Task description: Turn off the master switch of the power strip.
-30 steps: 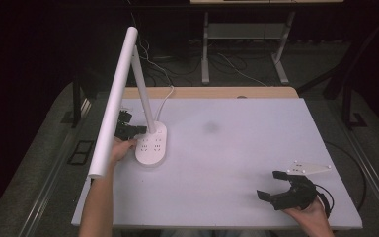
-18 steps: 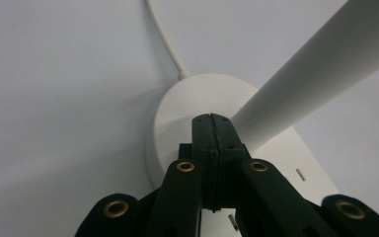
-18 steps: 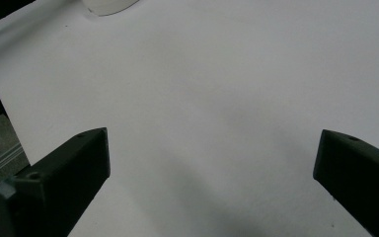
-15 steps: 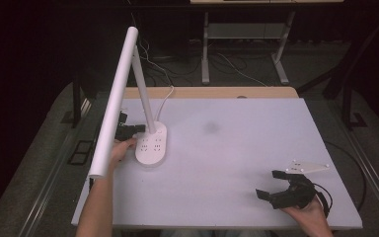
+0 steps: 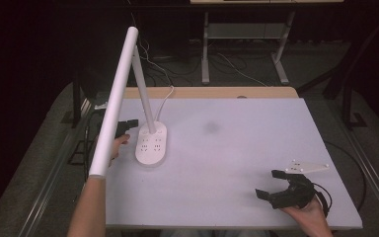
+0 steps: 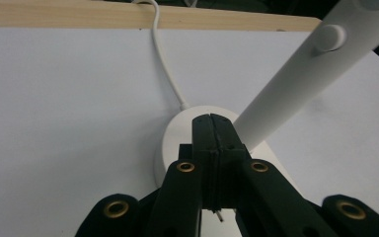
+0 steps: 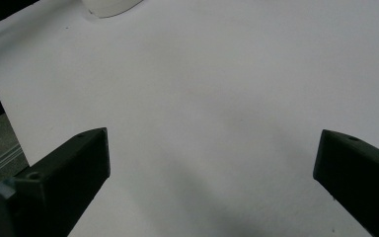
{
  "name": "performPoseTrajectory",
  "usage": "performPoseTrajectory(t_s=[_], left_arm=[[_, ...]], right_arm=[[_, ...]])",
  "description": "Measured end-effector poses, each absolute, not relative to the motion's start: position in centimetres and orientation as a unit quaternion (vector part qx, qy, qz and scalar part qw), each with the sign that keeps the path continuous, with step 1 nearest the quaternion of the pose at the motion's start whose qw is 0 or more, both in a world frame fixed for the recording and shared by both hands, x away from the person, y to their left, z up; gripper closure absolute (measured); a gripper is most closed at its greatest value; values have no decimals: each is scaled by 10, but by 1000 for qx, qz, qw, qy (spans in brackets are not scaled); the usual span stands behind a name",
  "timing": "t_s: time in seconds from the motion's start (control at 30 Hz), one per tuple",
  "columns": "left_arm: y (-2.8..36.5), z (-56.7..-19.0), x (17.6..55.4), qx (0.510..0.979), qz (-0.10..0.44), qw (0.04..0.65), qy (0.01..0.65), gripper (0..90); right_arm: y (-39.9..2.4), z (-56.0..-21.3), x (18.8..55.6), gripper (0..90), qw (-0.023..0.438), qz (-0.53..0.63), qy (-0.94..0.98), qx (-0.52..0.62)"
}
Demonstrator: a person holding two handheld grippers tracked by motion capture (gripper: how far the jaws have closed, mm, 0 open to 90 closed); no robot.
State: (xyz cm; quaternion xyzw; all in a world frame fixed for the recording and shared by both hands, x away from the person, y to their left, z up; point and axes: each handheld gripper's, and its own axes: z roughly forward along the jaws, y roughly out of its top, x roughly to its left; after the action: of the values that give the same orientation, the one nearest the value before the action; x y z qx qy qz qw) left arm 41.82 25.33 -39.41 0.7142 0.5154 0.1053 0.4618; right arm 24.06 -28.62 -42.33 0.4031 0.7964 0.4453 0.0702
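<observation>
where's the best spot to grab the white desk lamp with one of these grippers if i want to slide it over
Probably the slanted stem just above the base, coming from the table's left side, where the left gripper sits with jaws pressed together. The stem is narrow enough to fit between jaws; the flat oval base looks too wide, and gripping the long head bar would likely tip it.

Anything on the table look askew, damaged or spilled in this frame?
Nothing spilled or broken. The only oddity is a faint grey smudge on the white table, right of the upright lamp.
</observation>
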Motion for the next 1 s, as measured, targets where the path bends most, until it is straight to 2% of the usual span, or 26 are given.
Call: performPoseTrajectory(t_s=[0.2,0.4,0.63,0.67,0.7,0.73,0.83,0.87,0.9,1.0], left_arm=[[253,-384,408,712,119,467,511,899],[256,-379,396,716,107,473,502,897],[258,-379,379,726,102,475,488,737],[259,-379,377,728,100,476,483,737],[259,-379,375,726,99,478,484,678],[260,-378,373,728,99,477,482,678],[262,-377,366,729,97,481,478,562],[263,-377,364,727,95,484,478,562],[263,-377,362,726,92,487,477,484],[264,-377,354,721,84,497,476,389]], right_arm=[[-286,-422,240,1,70,448,795,403],[-285,-422,240,1,70,447,796,402],[-286,-421,240,1,71,450,795,401],[-286,-421,240,1,71,450,795,401],[-286,-421,240,1,71,450,795,401],[-286,-421,240,1,71,450,795,401],[-286,-421,240,1,72,450,795,400],[-286,-421,240,1,72,450,795,400],[-286,-421,240,1,72,451,795,400],[-285,-421,240,1,73,451,795,400]])
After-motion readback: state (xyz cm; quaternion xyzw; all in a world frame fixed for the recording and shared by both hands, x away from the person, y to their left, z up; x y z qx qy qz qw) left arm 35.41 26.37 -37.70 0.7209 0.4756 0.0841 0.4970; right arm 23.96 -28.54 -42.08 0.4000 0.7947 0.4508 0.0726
